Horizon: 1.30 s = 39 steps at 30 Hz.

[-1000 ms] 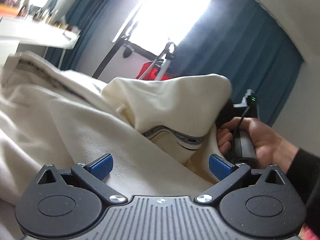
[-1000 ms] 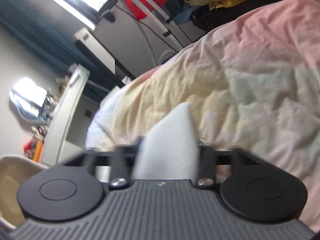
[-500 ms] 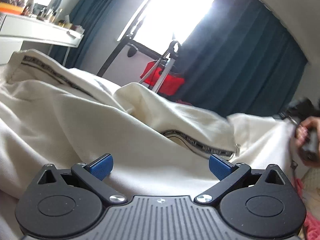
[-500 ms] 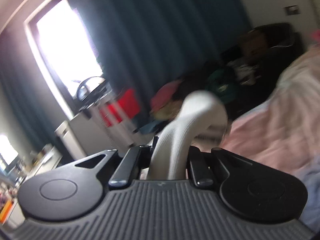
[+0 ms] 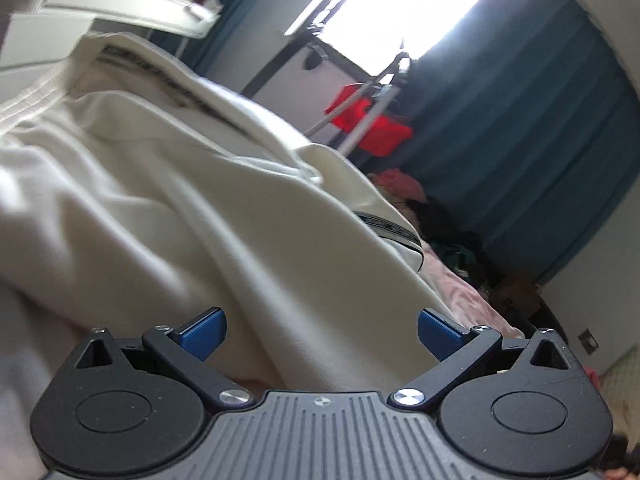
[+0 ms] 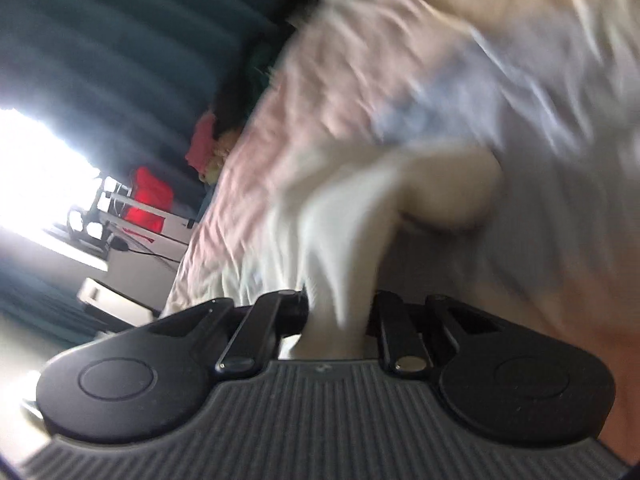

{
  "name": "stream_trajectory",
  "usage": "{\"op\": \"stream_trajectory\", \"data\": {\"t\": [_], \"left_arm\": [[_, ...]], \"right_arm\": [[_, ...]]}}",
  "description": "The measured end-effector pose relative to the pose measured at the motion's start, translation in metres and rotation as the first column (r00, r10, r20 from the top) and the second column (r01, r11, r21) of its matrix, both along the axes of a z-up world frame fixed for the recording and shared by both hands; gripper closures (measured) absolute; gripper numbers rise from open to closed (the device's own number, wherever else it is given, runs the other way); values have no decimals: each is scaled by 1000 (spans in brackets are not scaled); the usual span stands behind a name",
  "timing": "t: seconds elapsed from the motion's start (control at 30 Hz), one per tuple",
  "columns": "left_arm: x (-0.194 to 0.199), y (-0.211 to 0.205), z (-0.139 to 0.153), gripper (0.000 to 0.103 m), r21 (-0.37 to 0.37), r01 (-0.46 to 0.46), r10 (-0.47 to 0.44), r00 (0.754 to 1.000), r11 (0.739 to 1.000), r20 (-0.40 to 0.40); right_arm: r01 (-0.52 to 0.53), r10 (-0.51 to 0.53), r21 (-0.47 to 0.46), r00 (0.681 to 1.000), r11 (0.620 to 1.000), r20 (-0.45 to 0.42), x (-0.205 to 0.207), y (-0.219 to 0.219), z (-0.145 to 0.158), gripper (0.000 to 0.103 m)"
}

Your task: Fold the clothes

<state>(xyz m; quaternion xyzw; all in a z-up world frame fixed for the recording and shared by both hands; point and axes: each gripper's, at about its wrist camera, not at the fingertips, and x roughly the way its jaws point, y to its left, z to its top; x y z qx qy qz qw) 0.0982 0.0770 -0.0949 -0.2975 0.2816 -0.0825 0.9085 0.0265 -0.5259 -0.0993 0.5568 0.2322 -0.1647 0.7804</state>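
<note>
A cream garment [image 5: 192, 208] with a dark lettered band along its edge lies bunched on the bed and fills the left wrist view. My left gripper [image 5: 320, 334] is open, its blue pads [image 5: 202, 330] spread wide just above the cloth and holding nothing. My right gripper [image 6: 338, 316] is shut on a fold of the cream garment [image 6: 360, 216], which rises between its black fingers and droops over to the right. This view is blurred by motion.
The bed has a crumpled pink and pale blue cover [image 6: 460, 64]. A red item hangs on a metal rack [image 5: 368, 120] by the bright window. Dark teal curtains [image 5: 520, 128] hang behind. A white shelf [image 5: 120, 8] sits at upper left. Clothes are piled by the curtain [image 5: 452, 240].
The right gripper has swung round with its fold of cloth and now points down at the bed. The left gripper tilted; the hand and other gripper left its view.
</note>
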Motion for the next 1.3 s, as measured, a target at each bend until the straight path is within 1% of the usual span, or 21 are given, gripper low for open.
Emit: {"op": "stream_trajectory", "data": {"t": [0.03,0.1,0.17,0.2,0.33,0.47,0.53,0.63,0.67,0.7,0.73,0.8,0.87,1.0,1.03,1.1,1.13,1.17,1.2,1.27,1.3], "left_arm": [[-1,4,0,0,-10,-18,18,1000,1000,-19],[-3,15,0,0,-35,-62,60,996,997,-62],[-7,27,0,0,-67,-105,98,990,992,-99],[-9,34,0,0,-84,-131,120,986,988,-119],[-14,67,-4,0,-154,-258,228,955,954,-190],[-9,102,-19,5,-239,-373,313,915,896,-256],[-5,117,-30,13,-267,-439,359,884,858,-300],[-6,133,-37,21,-327,-499,417,861,803,-292],[-3,138,-37,26,-314,-517,438,851,796,-292],[-1,142,-37,37,-303,-535,457,840,789,-293],[0,147,-38,42,-302,-550,470,830,779,-299],[3,157,-38,64,-296,-576,493,812,762,-312],[5,164,-32,75,-278,-572,486,813,772,-322],[9,180,-19,87,-242,-562,473,813,791,-341],[9,184,-15,89,-236,-560,472,813,794,-341],[-2,199,2,91,-251,-563,482,817,788,-318],[-7,208,10,91,-260,-565,487,817,783,-308],[-12,217,18,92,-269,-567,492,817,779,-299],[-16,224,25,92,-273,-568,495,818,777,-294],[-26,231,26,92,-253,-556,479,822,792,-309],[-30,234,27,92,-243,-550,471,824,799,-317]], "right_arm": [[14,-15,72,1000,997,11,-4,3,-8,84],[62,-67,194,998,979,19,-13,6,-17,72],[94,-100,281,995,955,8,-18,8,-24,46],[104,-112,314,994,944,8,-20,10,-27,43],[134,-147,332,989,934,15,-26,-1,-31,42],[229,-245,349,969,909,2,-37,-14,-42,42],[294,-312,328,950,898,2,-44,-15,-44,42],[363,-385,310,923,879,11,-46,-19,-50,42],[372,-394,306,919,876,8,-44,-21,-53,42],[384,-403,306,915,871,-4,-43,-23,-55,42],[396,-412,305,911,866,-15,-41,-24,-58,42],[413,-424,294,905,862,-27,-38,-24,-63,42],[428,-441,292,897,856,-22,-33,-26,-67,42],[450,-468,311,884,837,-20,-41,-28,-73,46],[456,-475,320,880,830,-21,-42,-30,-76,52],[470,-494,341,869,814,-19,-41,-36,-81,67],[476,-501,343,865,810,-18,-41,-39,-81,80],[483,-506,335,862,809,-21,-42,-41,-81,87],[489,-507,312,861,814,-28,-43,-43,-77,89],[513,-517,230,855,827,-48,-47,-44,-65,91],[530,-534,204,845,823,-44,-49,-44,-61,91]]}}
